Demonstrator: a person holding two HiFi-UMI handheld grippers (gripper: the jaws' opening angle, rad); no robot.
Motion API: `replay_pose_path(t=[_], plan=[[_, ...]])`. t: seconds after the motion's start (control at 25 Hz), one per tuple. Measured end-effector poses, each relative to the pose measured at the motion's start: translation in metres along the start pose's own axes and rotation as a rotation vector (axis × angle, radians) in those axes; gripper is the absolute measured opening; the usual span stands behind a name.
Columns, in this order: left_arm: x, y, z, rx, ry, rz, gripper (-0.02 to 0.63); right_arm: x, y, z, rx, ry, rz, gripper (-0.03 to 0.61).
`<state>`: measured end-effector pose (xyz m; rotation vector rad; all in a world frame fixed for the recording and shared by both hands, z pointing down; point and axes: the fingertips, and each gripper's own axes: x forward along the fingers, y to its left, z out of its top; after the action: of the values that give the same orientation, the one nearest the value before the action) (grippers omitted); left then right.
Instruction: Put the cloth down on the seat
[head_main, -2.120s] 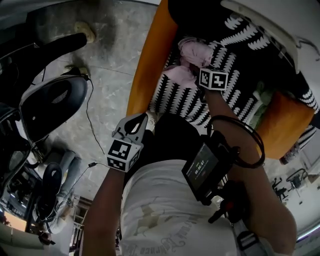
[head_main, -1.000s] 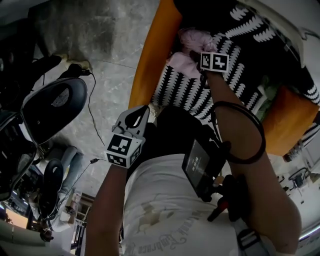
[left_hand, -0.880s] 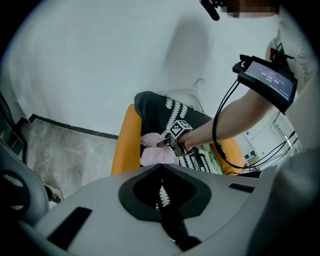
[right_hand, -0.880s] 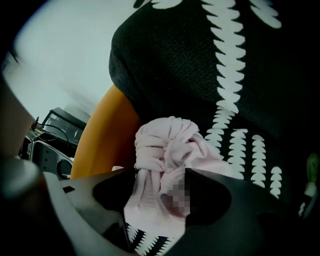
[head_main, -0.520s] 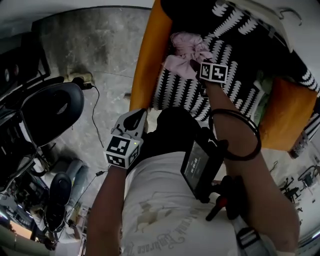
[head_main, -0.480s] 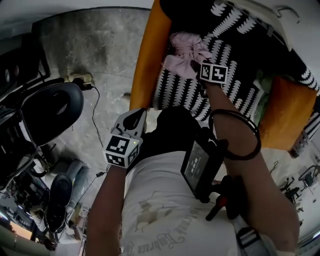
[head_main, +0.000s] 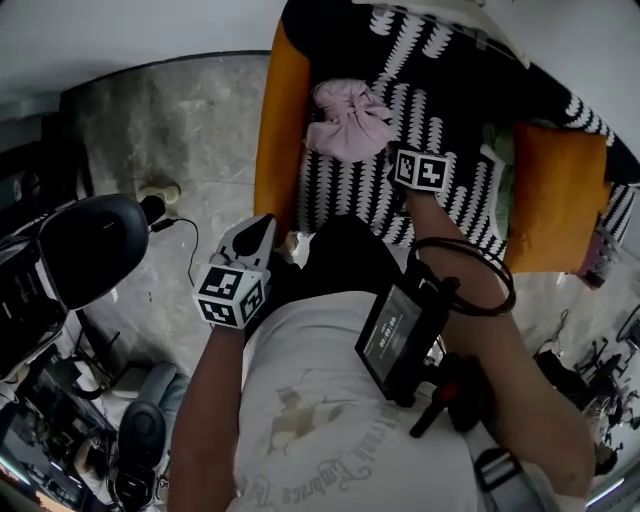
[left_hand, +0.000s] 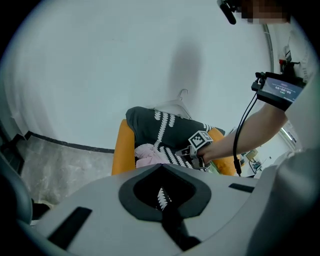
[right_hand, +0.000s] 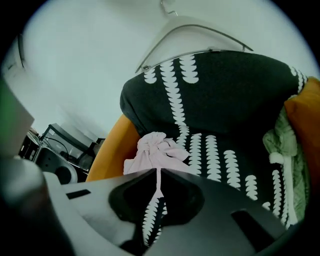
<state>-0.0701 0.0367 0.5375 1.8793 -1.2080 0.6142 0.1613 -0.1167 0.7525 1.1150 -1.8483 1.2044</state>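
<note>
One pink cloth (head_main: 345, 122) on seat (head_main: 450, 90), green garment (right_hand: 285, 150) at opp. armrest.

crumpled pink cloth (head_main: 345, 122), lying loose on black-and-white patterned seat (head_main: 345, 195), near its orange edge

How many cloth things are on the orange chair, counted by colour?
Pink cloth: 1
Green cloth: 1
Black-and-white cover: 1
Total: 3
</note>
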Motion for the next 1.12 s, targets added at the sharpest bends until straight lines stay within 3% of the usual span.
replay_pose_path(t=[0.32, 0.64, 0.84, 1.12], plan=[[-0.025, 0.001, -0.019, -0.007, -0.051, -0.033, 0.012, -0.065, 0.042, -0.005, -0.069, -0.119, 0.086, 0.02], [-0.091, 0.013, -0.013, 0.019, -0.147, -0.087, 0.012, -0.156, 0.129, -0.015, -0.155, -0.243, 0.164, 0.017], [-0.073, 0.032, -0.007, 0.044, -0.172, -0.126, 0.011, -0.164, 0.139, -0.015, -0.143, -0.313, 0.188, 0.015], [-0.11, 0.034, -0.013, 0.105, -0.181, -0.198, 0.011, -0.239, 0.186, -0.017, -0.13, -0.457, 0.2, 0.015]])
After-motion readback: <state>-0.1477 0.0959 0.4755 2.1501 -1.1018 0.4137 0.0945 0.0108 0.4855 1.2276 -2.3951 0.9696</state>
